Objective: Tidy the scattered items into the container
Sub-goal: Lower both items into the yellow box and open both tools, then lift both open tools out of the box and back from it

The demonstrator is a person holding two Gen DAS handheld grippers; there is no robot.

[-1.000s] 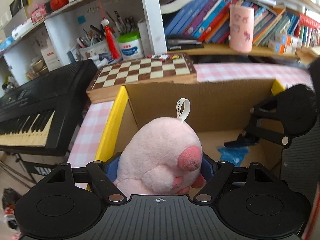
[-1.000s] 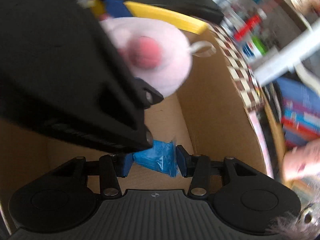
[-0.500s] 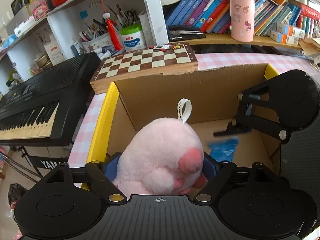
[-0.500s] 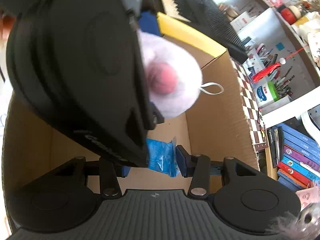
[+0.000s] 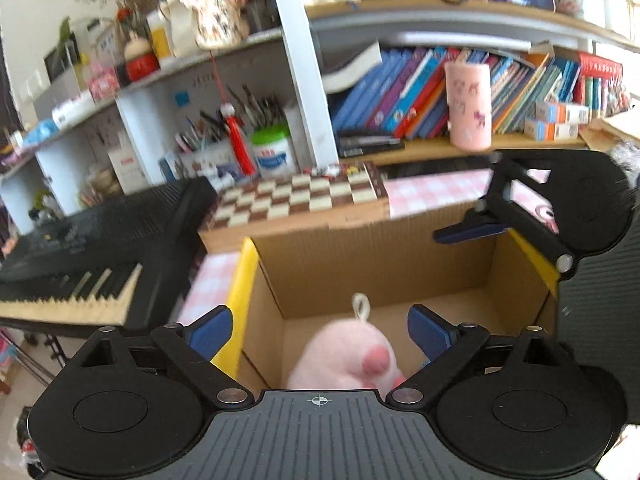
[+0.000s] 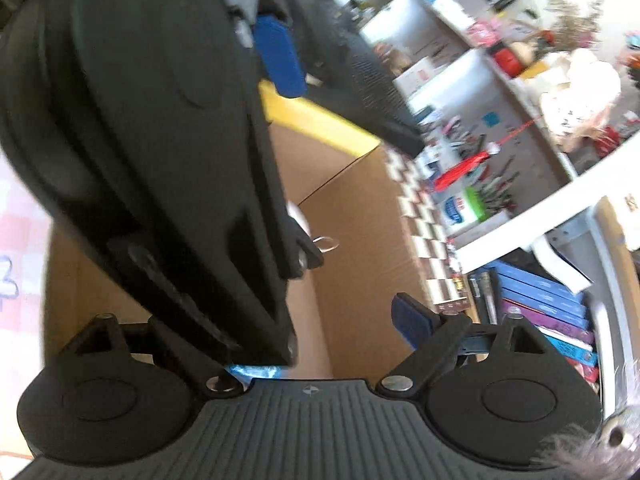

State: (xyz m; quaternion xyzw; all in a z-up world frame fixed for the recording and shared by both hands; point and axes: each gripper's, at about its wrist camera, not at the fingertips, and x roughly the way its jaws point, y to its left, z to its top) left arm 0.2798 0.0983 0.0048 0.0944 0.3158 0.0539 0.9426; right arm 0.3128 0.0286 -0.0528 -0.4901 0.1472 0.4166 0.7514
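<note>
The pink plush toy (image 5: 344,356) lies inside the cardboard box (image 5: 372,256) with the yellow flap. My left gripper (image 5: 320,326) is open above it, its blue pads wide apart and off the toy. My right gripper (image 6: 304,320) is open over the box; its right finger (image 6: 412,320) shows, the left one is hidden behind the left gripper's body. A blue plastic packet (image 6: 256,371) peeks out low in the right wrist view, free of the pads. The right gripper also shows at the right of the left wrist view (image 5: 472,232).
A chessboard (image 5: 296,200) lies behind the box, a black keyboard (image 5: 92,248) to the left. Shelves with books (image 5: 420,96), a pink cup (image 5: 468,104) and pen pots (image 5: 224,148) stand behind. The table has a pink checked cloth (image 5: 432,192).
Both grippers opened and rose. The plush dropped from the left gripper into the box, and the blue packet came free of the right gripper.
</note>
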